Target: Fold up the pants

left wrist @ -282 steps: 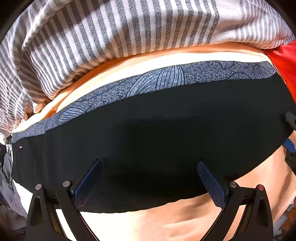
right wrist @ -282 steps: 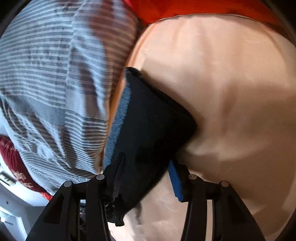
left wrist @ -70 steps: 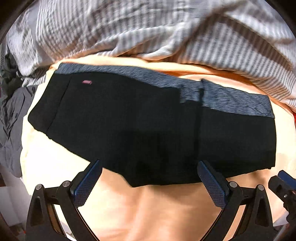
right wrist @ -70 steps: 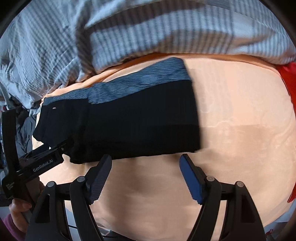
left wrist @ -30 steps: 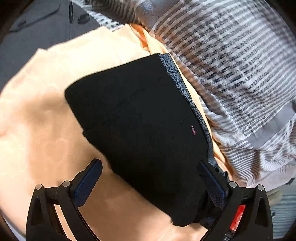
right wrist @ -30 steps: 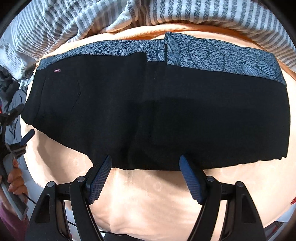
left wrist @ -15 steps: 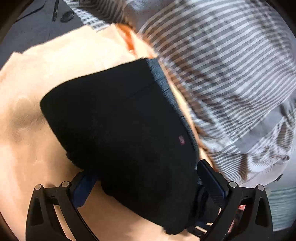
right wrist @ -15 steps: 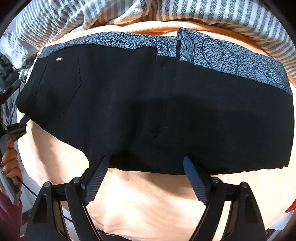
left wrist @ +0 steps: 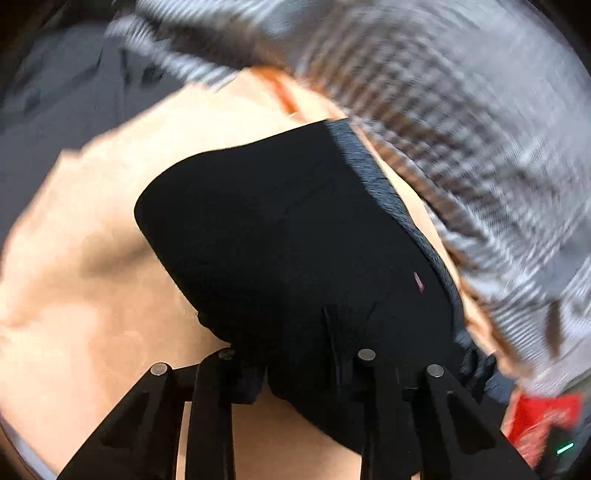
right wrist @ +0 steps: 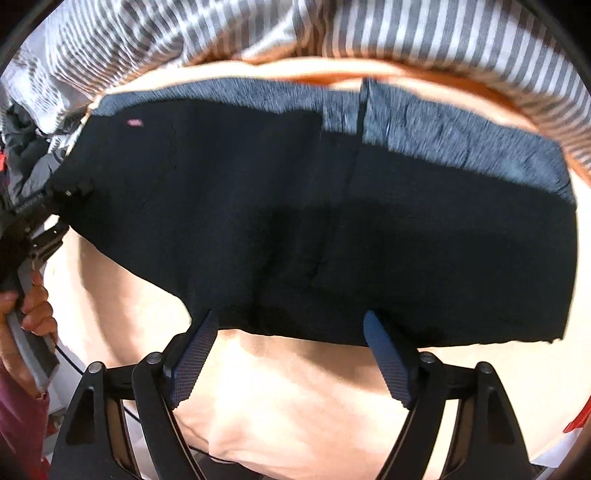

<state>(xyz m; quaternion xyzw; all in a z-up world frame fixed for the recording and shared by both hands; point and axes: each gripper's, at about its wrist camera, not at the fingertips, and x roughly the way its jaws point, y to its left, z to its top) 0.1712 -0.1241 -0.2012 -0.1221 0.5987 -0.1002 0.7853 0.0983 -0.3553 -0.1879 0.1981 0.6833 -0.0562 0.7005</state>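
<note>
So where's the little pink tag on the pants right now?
In the right wrist view, the pink tag sits at the upper left of the black pants, just below the grey waistband.

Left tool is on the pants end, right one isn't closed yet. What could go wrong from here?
1. The left tool has just closed on a bunched end of the pants; it may hold only some layers and drop the rest on lifting.
2. The right tool stands open at the near hem; lifting one-sided could skew the fold.
3. The striped blanket lies by the waistband and could snag.
</note>
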